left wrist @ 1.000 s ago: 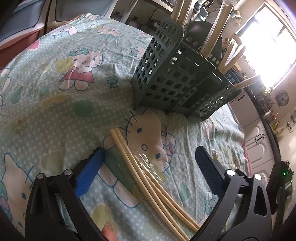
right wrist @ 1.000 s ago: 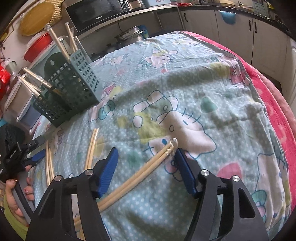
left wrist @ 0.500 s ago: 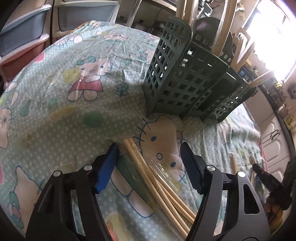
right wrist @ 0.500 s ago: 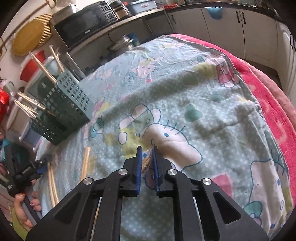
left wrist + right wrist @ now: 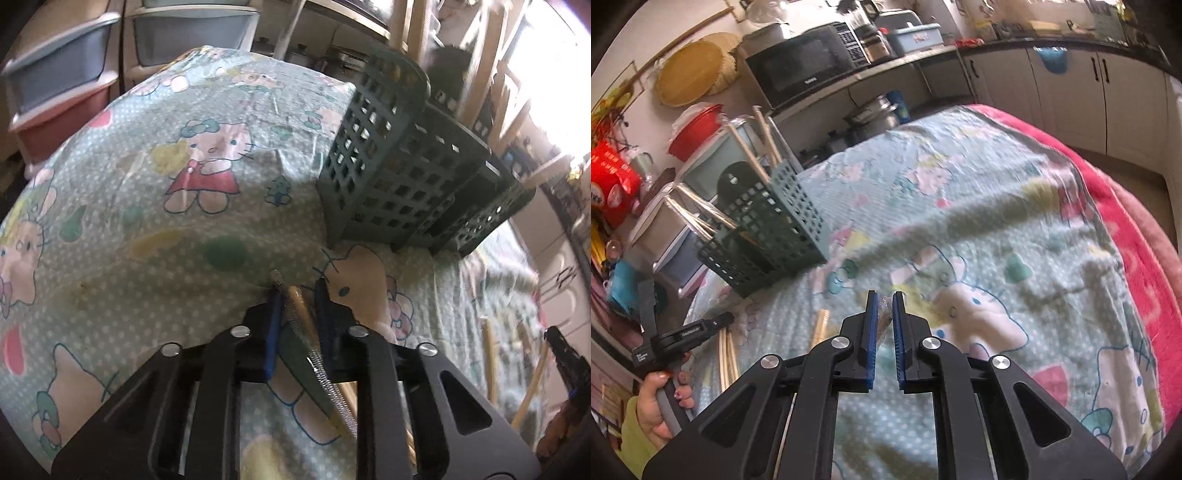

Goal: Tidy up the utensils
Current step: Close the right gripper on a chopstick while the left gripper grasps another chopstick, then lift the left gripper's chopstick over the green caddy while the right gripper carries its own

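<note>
A dark green slotted utensil caddy (image 5: 399, 177) stands on the cartoon-print cloth (image 5: 147, 229) with several chopsticks upright in it. In the left wrist view my left gripper (image 5: 298, 297) has its jaws closing, and the pads press on the tip of a plastic-wrapped chopstick packet (image 5: 297, 314). In the right wrist view my right gripper (image 5: 884, 301) is shut on the end of another wrapped chopstick pair (image 5: 884, 317), raised a little off the cloth. The caddy (image 5: 768, 229) sits to its upper left. Loose chopsticks (image 5: 822, 326) lie between the two grippers.
More chopsticks (image 5: 726, 354) lie near the hand holding the left gripper (image 5: 687, 332). Plastic storage drawers (image 5: 62, 85) stand beyond the table's far edge. A microwave (image 5: 805, 74) sits on the counter behind. A pink blanket edge (image 5: 1126, 221) borders the cloth at right.
Both grippers went from wide open around their chopstick packets to closed on them. The right one shut first and has risen slightly with its packet.
</note>
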Available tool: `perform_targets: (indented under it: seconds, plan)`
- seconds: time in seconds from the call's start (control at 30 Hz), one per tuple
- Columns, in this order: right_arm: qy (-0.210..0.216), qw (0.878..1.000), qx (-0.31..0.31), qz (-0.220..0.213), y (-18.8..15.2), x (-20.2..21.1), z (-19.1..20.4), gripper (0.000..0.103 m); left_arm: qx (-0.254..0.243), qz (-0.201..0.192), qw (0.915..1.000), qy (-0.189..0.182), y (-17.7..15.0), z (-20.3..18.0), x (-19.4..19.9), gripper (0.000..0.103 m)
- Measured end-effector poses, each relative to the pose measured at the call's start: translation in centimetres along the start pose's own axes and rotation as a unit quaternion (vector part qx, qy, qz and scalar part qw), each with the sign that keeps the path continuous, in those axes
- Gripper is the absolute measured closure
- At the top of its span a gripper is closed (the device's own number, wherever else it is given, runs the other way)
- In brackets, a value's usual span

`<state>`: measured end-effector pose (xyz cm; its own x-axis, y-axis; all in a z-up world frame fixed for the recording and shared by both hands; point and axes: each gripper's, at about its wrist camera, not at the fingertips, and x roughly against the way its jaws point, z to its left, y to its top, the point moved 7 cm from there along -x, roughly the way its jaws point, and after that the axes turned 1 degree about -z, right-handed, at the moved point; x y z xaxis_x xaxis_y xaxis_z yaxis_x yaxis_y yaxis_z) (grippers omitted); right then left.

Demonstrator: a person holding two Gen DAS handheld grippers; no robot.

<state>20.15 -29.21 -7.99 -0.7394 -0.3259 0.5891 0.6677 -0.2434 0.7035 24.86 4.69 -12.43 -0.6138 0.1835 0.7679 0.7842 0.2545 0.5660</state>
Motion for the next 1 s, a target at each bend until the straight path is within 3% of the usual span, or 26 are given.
perform_targets:
  seconds: [0.33,0.63,1.0]
  plan:
    - [0.023,0.998,0.05,-0.026,1.7,1.7,3.9,0.096,-0.019,-0.051,0.9973,-0.051,1.2,-2.6,4.4,0.097]
    - [0.064,0.992,0.095,-0.052,3.0,3.7,8.4,0.097,-0.053,-0.097,0.9897,-0.091,2.7,-6.4,9.0,0.1]
    - [0.09,0.983,0.139,-0.075,3.8,5.8,11.9,0.097,-0.082,-0.113,0.9822,-0.125,3.3,-9.3,11.3,0.1]
